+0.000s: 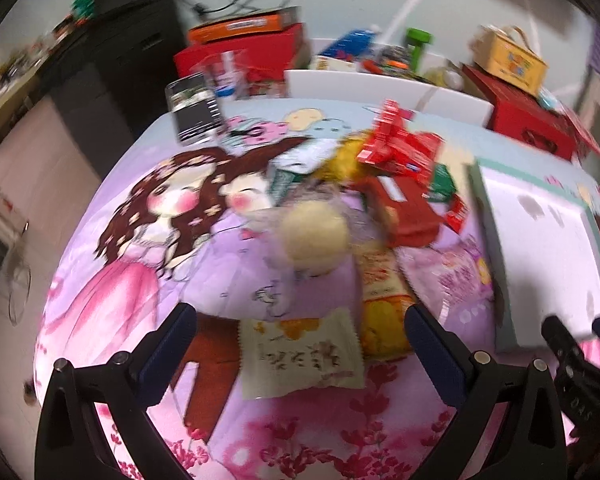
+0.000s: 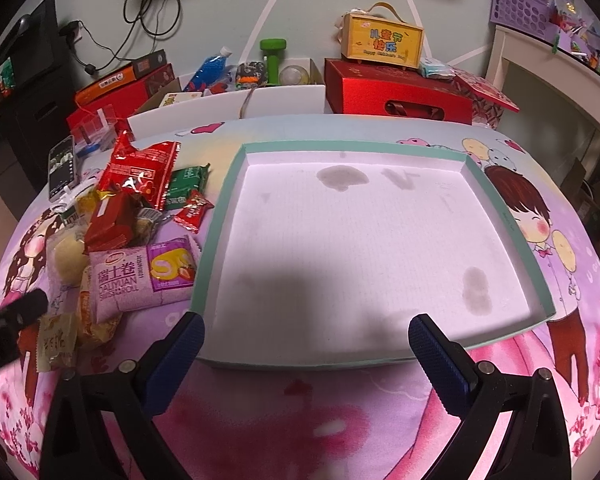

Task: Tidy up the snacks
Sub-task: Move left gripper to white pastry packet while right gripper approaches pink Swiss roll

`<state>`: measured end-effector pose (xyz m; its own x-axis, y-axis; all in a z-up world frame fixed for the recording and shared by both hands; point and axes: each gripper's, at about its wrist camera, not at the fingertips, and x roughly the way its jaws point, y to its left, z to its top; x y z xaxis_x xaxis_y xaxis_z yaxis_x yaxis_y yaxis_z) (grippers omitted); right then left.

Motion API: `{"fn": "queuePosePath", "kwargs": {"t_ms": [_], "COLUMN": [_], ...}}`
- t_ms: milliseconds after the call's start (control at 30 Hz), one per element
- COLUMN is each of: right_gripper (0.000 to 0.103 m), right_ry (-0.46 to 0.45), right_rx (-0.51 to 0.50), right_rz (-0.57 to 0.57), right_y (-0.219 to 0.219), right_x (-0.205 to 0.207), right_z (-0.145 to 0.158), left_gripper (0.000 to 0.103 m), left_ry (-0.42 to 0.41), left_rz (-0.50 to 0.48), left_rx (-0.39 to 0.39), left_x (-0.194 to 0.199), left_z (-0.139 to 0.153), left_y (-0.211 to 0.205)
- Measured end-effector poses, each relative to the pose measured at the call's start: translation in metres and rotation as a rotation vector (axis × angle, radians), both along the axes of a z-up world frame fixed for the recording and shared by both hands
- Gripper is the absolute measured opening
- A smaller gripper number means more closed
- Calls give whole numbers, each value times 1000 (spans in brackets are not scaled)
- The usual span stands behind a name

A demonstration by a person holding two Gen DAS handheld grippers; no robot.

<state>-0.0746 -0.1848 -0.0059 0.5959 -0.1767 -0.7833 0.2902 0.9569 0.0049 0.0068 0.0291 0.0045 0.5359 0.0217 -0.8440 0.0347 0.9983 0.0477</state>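
Note:
A heap of wrapped snacks lies on the cartoon-print cloth. In the left wrist view my left gripper is open just above a pale green-edged packet, with a round yellow cake in clear wrap beyond it. The right wrist view shows the heap left of a shallow teal-rimmed tray, whose white floor holds no snacks. My right gripper is open over the tray's near rim. A pink swiss roll packet lies against the tray's left wall.
A phone stands at the far left of the table. Red gift boxes, a yellow handled box, a green dumbbell and a white box crowd the back edge. The left gripper's tip shows at the right wrist view's left edge.

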Motion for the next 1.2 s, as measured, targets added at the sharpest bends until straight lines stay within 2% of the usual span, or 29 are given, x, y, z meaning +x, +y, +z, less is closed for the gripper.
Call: {"fn": "queuePosePath", "kwargs": {"t_ms": [167,267,400,767,900,967,1033,1200], "right_gripper": [103,103,103,103,103,103,103,103], "right_ry": [-24,-30,-39,-21,-21,-24,-25,-31], "right_rx": [53,69,45,55,51,50,45,51], "right_rz": [71,122,181,219,225,230,232,249], "right_y": [12,23,40,50,55,56,58,62], "right_x": [8,18,27,35,39,41,44,49], "right_z": [3,4,2,-3,-3,-2,-3,-3], "left_gripper": [103,103,103,103,90,87,72,69], "left_ry": [7,31,90,243,275,279,275,272], "left_rz": [95,120,109,41,24,18,12,7], "left_rx": [-67,-92,-106,-115,-133,-144,-166,-180], "left_x": [2,5,8,19,21,22,22,23], "left_z": [2,-3,-15,-59,-69,-72,-72,-73], "left_y": [33,46,47,28,25,24,25,25]}}
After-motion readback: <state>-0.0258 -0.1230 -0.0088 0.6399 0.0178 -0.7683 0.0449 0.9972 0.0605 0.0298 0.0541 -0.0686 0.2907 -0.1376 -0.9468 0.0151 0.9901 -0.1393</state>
